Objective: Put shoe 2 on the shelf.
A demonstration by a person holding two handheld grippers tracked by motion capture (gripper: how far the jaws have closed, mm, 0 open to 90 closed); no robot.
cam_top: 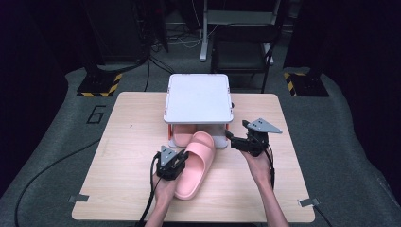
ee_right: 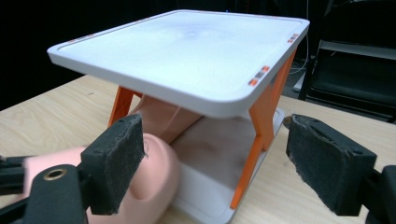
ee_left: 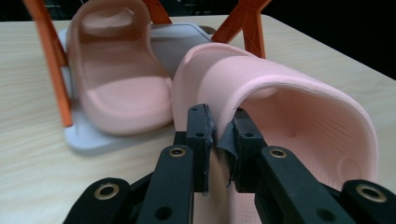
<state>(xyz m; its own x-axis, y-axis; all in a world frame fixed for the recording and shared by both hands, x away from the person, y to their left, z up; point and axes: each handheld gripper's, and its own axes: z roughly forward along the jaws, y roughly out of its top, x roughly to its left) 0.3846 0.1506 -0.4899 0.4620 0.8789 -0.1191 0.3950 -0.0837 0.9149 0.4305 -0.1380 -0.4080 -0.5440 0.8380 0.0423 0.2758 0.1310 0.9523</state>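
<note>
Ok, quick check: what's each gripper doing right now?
Left gripper: shut on the edge of the pink slipper.
Right gripper: open, holding nothing, beside the white rack.

Table [cam_top: 123,156]: light wood-grain top, rectangular, standing on a grey floor [cam_top: 56,142].

Rack [cam_top: 198,98]: two white shelves on orange legs, at the table's far middle; its lower shelf lies flat on the tabletop.

Pink slipper [cam_top: 195,163]: on the tabletop in front of the rack, toe reaching the lower shelf's front edge.

Second pink slipper [ee_left: 116,79]: lies on the lower shelf, under the top one.
</note>
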